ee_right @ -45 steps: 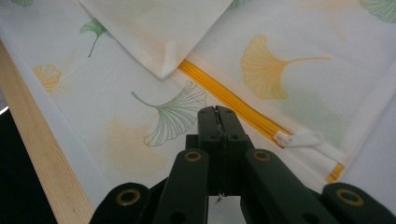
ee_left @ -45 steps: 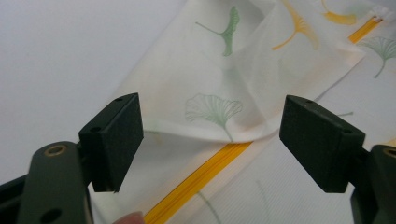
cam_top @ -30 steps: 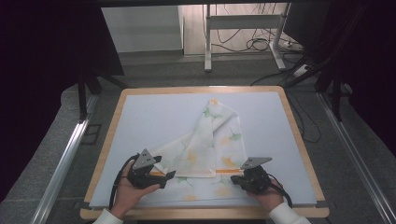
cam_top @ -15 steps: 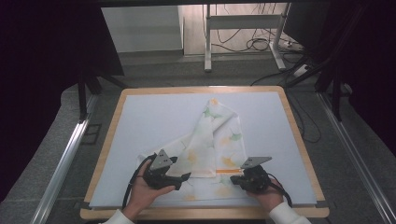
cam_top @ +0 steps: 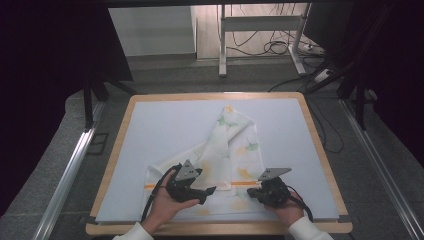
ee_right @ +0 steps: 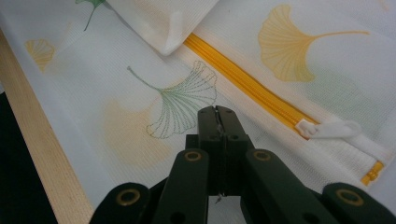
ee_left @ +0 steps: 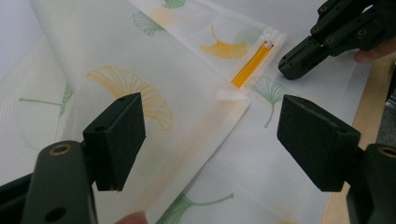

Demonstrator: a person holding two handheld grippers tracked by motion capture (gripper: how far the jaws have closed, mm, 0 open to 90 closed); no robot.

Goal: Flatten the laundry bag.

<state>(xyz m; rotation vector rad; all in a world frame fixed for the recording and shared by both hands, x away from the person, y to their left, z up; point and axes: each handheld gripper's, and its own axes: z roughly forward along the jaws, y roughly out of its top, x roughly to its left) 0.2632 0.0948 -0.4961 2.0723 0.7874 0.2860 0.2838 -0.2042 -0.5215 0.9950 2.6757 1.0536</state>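
Mesh bag point(cam_top: 230, 155) lies partly folded on the board's point(cam_top: 310, 150) near half; yellow zipper point(ee_right: 243, 84) along its near edge. Left gripper point(ee_left: 210, 135) — jaws spread above the bag's folded flap; right gripper point(ee_right: 217, 122) — jaws pressed together, tips on the mesh just beside the zipper.

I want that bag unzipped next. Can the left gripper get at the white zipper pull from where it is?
Probably yes: the left gripper is open above the mesh bag, and the zipper pull lies uncovered ahead, though the right gripper rests close beside it.
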